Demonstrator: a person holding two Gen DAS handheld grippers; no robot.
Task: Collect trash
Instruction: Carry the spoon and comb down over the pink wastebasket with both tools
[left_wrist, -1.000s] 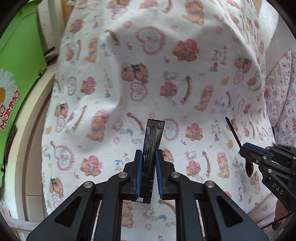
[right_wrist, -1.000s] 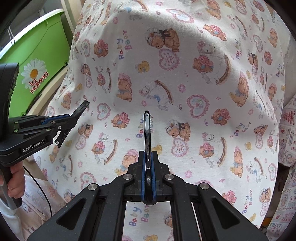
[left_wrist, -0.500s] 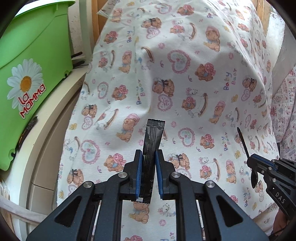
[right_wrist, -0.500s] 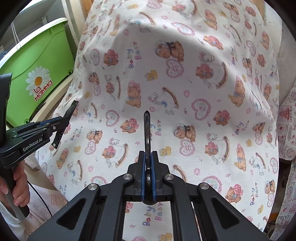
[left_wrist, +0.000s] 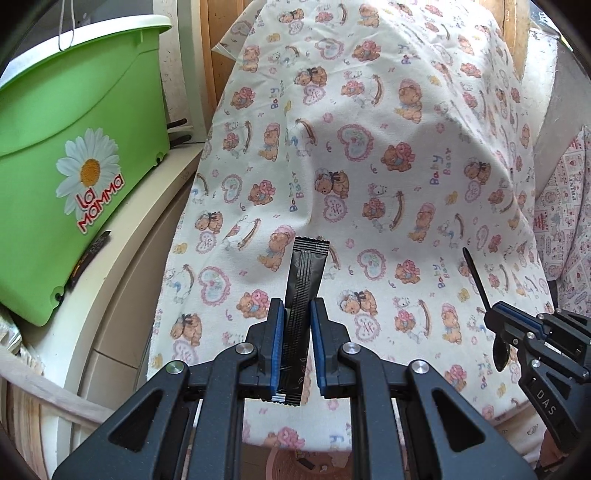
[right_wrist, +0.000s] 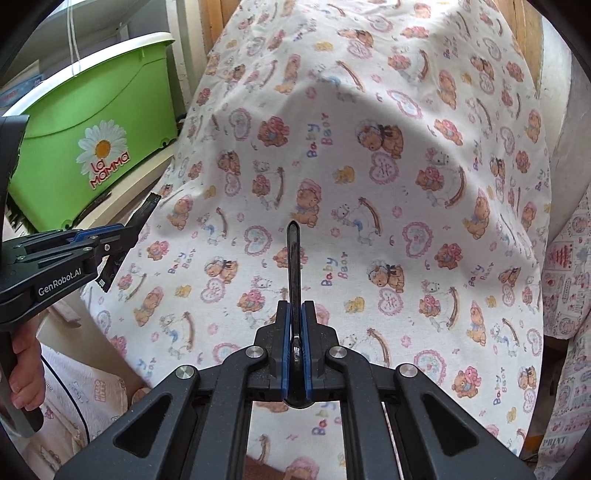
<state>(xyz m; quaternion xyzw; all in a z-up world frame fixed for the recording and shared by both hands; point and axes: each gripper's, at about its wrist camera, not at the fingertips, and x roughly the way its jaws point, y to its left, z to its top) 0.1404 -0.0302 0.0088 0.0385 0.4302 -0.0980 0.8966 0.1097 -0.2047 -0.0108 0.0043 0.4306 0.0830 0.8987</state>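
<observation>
My left gripper (left_wrist: 297, 314) is shut on a black sachet wrapper (left_wrist: 304, 273) that stands upright between its blue pads. My right gripper (right_wrist: 294, 314) is shut on a black plastic spoon (right_wrist: 293, 266), handle pointing up and away. Both are held in the air in front of a surface draped with a teddy-bear print cloth (left_wrist: 388, 155). The right gripper with the spoon (left_wrist: 480, 284) shows at the right of the left wrist view. The left gripper with the wrapper (right_wrist: 125, 240) shows at the left of the right wrist view.
A green "La Mamma" plastic tub (left_wrist: 74, 177) sits on a cream ledge (left_wrist: 129, 258) to the left of the cloth; it also shows in the right wrist view (right_wrist: 96, 122). A patterned fabric (left_wrist: 565, 236) hangs at the right. A pinkish basket rim (left_wrist: 306, 461) shows below the cloth's edge.
Both grippers have pulled back and away from the cloth, so more of the green tub and the cloth's lower edge show. Both grips are unchanged.
</observation>
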